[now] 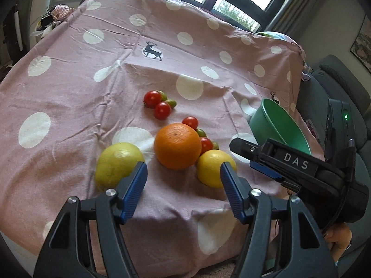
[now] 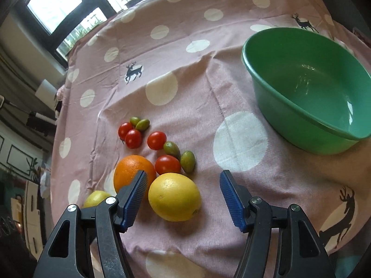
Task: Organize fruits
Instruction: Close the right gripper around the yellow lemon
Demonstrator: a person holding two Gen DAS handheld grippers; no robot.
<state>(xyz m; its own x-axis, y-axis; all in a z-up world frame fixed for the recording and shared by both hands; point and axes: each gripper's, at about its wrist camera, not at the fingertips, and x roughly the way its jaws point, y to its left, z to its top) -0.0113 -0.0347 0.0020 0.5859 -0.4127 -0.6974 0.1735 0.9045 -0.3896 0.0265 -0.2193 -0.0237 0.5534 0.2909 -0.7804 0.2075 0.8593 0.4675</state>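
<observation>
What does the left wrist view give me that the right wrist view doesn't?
Only the left wrist view shows the right claw from outside, in front of the green bowl, and most of the yellow-green citrus. Only the right wrist view shows the bowl's inside, with no fruit in it, and all four green olive-like fruits. Both show the orange, the yellow citrus, cherry tomatoes and the dotted pink cloth.
</observation>
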